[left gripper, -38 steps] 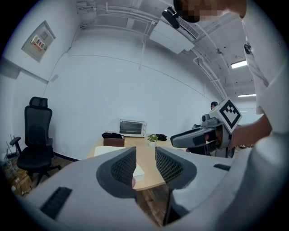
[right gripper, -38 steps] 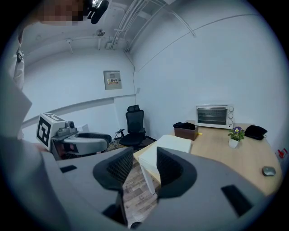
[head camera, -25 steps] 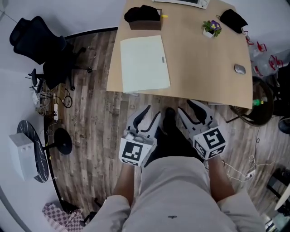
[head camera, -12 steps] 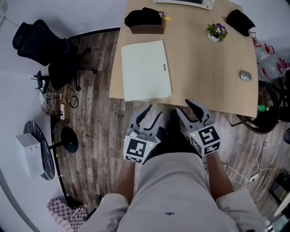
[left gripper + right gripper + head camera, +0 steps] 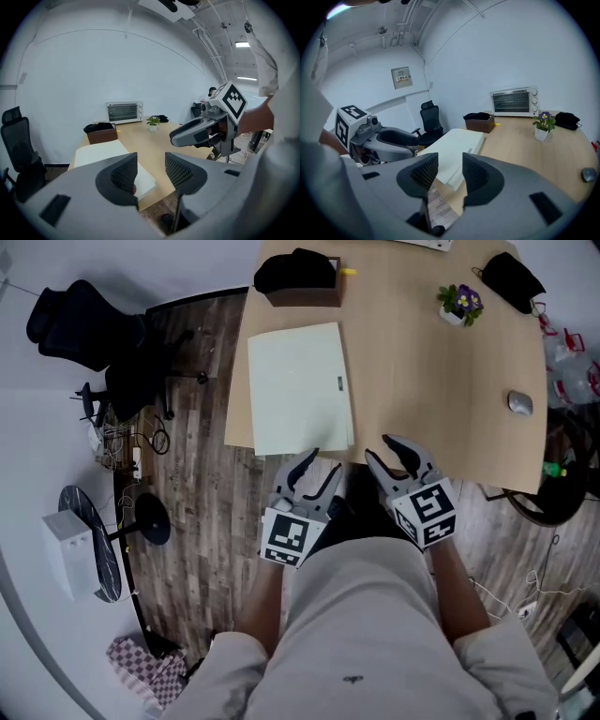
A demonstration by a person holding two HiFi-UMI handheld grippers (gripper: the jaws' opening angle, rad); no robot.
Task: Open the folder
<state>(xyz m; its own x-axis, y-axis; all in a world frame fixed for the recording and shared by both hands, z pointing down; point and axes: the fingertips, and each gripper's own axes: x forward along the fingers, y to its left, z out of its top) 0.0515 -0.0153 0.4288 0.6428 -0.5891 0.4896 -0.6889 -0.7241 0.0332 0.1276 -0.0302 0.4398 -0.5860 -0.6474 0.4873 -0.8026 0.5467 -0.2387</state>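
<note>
Wooden tabletop ahead, plank floor below. Folder lies flat and closed on tabletop's left part, near front edge. My left gripper sits at front edge, near folder; jaws have just been opening, now spread, nothing between. My right gripper beside it, jaws apart, empty. Neither touches folder.
</note>
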